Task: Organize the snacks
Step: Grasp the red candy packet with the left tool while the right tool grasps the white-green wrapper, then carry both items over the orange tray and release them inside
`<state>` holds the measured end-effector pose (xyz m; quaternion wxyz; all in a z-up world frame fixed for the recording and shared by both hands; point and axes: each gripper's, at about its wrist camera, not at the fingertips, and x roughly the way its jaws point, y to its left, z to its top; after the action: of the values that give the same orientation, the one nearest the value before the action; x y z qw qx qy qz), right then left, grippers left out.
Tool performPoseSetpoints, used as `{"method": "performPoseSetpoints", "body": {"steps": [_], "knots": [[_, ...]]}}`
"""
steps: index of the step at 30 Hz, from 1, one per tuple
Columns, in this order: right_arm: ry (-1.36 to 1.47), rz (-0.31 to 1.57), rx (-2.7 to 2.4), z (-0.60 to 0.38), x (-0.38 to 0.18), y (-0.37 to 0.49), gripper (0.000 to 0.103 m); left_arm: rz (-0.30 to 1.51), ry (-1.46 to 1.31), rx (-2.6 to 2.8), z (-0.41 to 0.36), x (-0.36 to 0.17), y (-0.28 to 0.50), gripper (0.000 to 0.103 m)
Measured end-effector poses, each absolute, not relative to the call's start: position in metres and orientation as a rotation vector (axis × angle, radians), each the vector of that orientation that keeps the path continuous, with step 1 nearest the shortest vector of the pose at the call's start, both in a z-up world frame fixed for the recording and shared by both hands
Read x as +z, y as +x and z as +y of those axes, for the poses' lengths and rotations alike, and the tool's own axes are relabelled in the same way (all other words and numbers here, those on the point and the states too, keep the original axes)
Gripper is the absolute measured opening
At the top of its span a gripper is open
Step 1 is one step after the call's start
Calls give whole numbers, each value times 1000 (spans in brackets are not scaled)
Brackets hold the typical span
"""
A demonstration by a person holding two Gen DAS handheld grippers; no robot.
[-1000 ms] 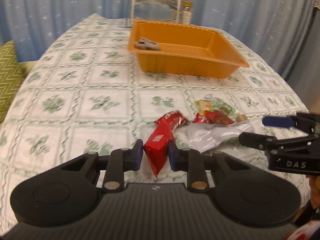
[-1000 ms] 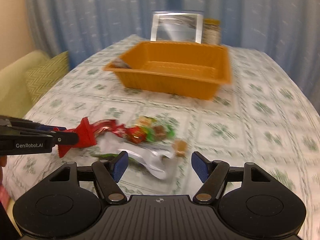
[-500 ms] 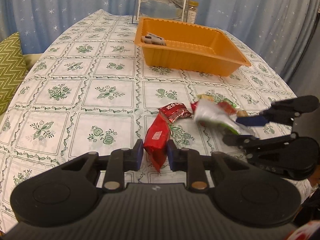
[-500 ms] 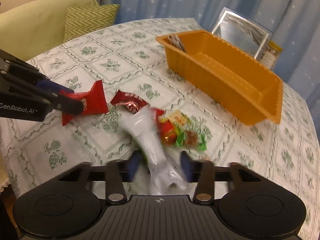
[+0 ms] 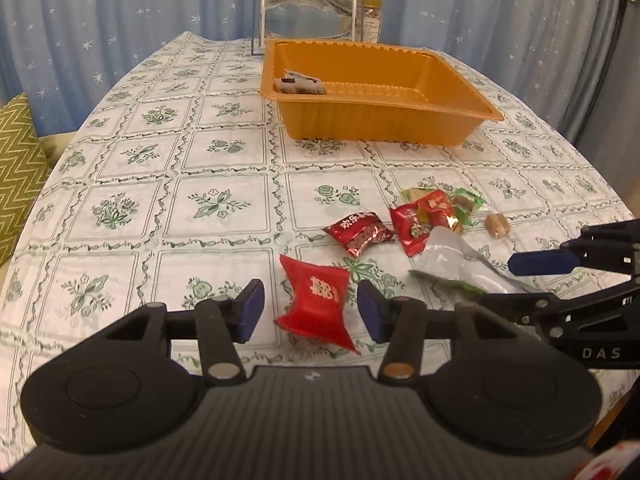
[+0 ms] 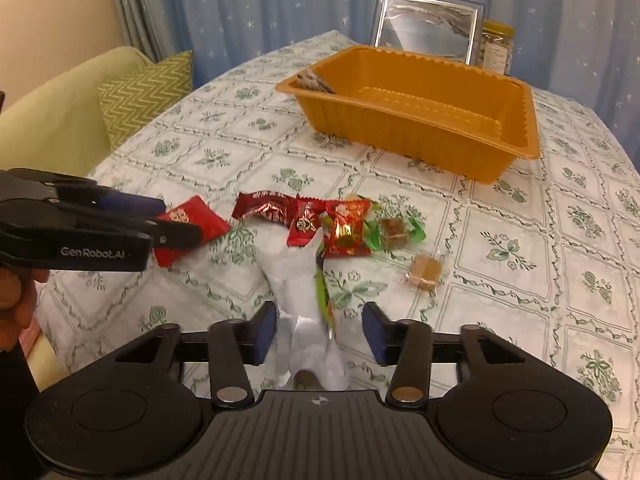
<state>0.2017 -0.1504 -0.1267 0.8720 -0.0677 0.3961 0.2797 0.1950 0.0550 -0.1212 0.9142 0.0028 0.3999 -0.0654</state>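
Orange plastic tray (image 5: 380, 120) sits at the far end of the table (image 5: 160, 184); I place everything by it. My left hand-held gripper (image 5: 308, 310) is spread wide, pads clear of the red candy packet (image 5: 318, 304) lying flat between them, well short of the tray's near wall. My right hand-held gripper (image 6: 318, 334) is also wide, fingers either side of a crumpled white wrapper (image 6: 308, 312) without gripping it.

Count, tray side outward:
- one small printed packet (image 5: 300, 82) inside the tray, in its far left corner;
- a loose cluster (image 6: 320, 224) of red and green wrapped sweets between tray and white wrapper; exact number unclear, they overlap;
- one caramel-brown sweet (image 6: 424, 272) in clear wrap, just right of that cluster.

Behind the tray: one framed picture (image 5: 308, 14), one jar (image 5: 370, 18).
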Motion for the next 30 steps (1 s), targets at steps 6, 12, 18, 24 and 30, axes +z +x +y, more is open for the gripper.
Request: {"method": "performPoseSetpoints", "body": {"steps": [6,12,18,24,30], "knots": [[-197,801,596,-142,-131,203,49,839,117,-206,46,-125,201,47],[-221,799,610,-137,-137,202,43,845,224,-208,36,-130,198,27],[-218,799,580,-137,-137,200,30,827,215,-175,36,-130,191,24],[-188,769,554,-143,-124,196,30,813,124,-152,41,-119,184,24],[-129,741,524,-151,-99,193,30,803,81,-139,38,-99,184,24]]}}
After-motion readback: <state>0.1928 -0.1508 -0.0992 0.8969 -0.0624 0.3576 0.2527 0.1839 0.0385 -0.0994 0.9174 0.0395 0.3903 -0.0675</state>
